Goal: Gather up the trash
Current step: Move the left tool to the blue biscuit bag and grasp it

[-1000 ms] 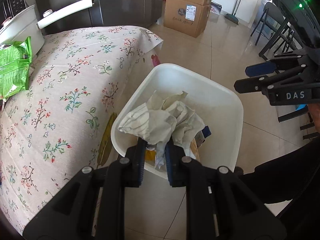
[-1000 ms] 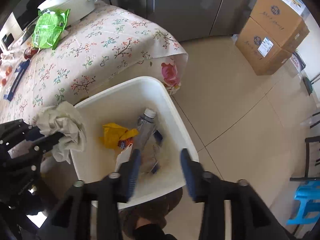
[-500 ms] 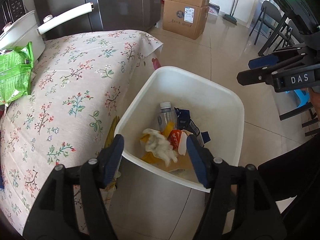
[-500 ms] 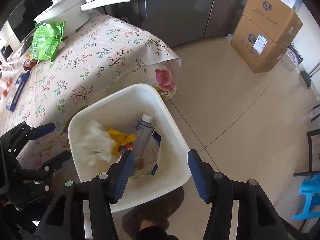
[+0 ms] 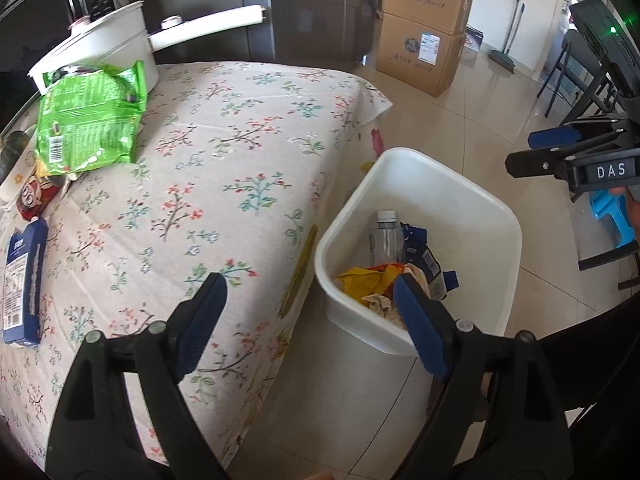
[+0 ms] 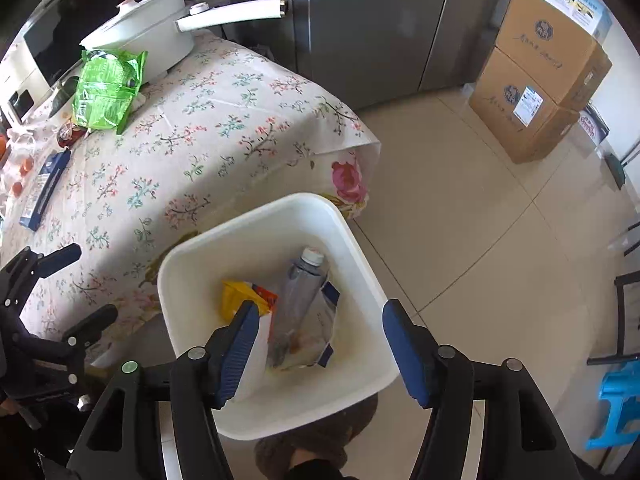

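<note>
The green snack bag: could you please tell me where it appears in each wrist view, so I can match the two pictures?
Left wrist view: the green bag lies upper left on the floral tablecloth, in front of the white pot.
Right wrist view: the bag is again upper left, against the same pot.
Shared landmark: the white bin on the floor beside the table.
</note>
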### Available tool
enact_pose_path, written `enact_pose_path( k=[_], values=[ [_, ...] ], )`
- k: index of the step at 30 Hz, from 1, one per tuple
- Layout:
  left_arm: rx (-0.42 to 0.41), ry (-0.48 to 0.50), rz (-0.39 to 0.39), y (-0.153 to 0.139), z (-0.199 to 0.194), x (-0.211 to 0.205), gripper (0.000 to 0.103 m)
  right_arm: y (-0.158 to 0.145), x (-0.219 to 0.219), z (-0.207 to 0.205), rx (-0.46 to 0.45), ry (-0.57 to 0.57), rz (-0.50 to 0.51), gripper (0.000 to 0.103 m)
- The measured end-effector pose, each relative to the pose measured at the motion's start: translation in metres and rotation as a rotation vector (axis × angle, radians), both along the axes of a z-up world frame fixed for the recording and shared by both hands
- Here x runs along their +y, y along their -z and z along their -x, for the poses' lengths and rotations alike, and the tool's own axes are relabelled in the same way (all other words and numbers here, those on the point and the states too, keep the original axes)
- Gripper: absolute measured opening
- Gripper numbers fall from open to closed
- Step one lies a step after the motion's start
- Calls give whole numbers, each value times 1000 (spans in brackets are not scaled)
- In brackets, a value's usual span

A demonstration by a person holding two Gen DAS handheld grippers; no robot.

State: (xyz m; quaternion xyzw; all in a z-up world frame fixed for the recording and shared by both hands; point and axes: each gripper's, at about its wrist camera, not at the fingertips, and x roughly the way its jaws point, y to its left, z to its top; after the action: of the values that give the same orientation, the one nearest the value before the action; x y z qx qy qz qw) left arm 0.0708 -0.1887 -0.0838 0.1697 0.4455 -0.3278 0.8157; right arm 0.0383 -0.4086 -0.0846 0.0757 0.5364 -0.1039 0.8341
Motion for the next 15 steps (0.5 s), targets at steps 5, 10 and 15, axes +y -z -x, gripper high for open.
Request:
enact_pose_path(
  k=[5, 10, 15],
  values=[
    [-4, -107, -10, -7, -23, 38, 93, -9, 18, -19, -34, -20, -9, 77],
    [-25, -223, -45, -12, -49, 82, 99, -12, 44, -44, -42, -63, -11, 81],
    [-33, -341, -54, -17, -79, 128, 100, -15, 73, -69, -51, -110, -10, 83]
  ],
)
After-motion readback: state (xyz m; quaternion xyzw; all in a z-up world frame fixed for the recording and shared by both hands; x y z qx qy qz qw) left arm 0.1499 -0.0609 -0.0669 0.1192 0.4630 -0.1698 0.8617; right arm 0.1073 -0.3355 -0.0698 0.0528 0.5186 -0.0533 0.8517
